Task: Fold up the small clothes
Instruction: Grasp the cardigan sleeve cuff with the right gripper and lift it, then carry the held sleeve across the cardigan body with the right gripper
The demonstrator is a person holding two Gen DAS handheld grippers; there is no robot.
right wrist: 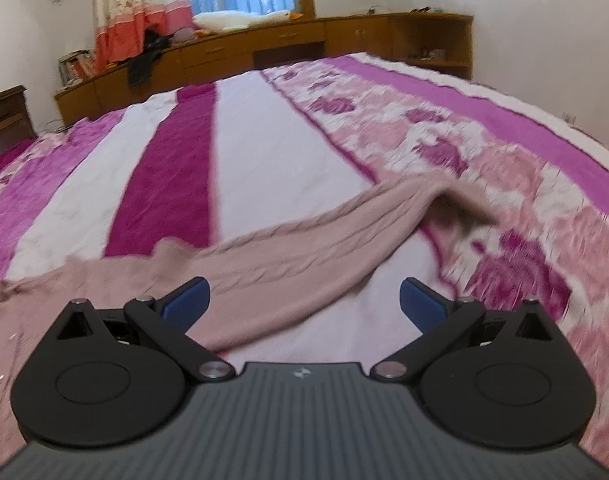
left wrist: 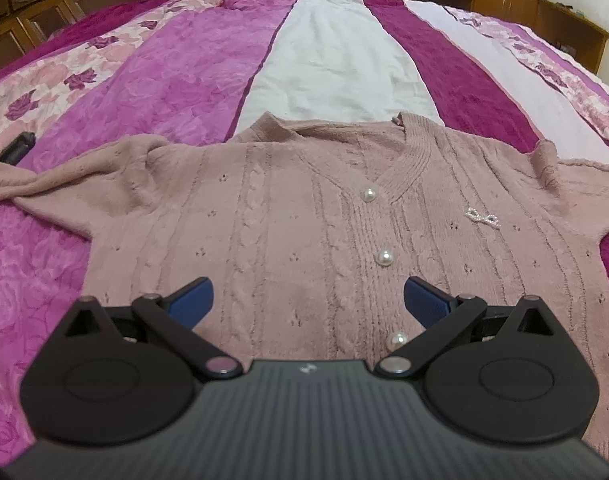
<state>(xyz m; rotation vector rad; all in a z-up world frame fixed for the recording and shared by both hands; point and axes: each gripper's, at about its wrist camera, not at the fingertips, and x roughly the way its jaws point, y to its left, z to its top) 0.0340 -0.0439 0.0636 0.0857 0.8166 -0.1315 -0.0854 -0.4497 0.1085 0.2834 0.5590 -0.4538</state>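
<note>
Pink cardigan (left wrist: 304, 216) lies flat, front up, on the striped bedspread (left wrist: 176, 80). Left gripper (left wrist: 308, 300) hovers over its lower front, fingers wide, holding nothing. Right gripper (right wrist: 304, 300) fingers wide; sleeve (right wrist: 324, 236) runs toward 1 o'clock, blurred, probably unheld.

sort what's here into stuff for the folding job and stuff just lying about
For the job:
pink cardigan
its sleeve
left tool, open
right tool, open
bedspread as the work surface

Lying about:
black object on the bed
white goose toy
dark clothing on the cabinet
</note>
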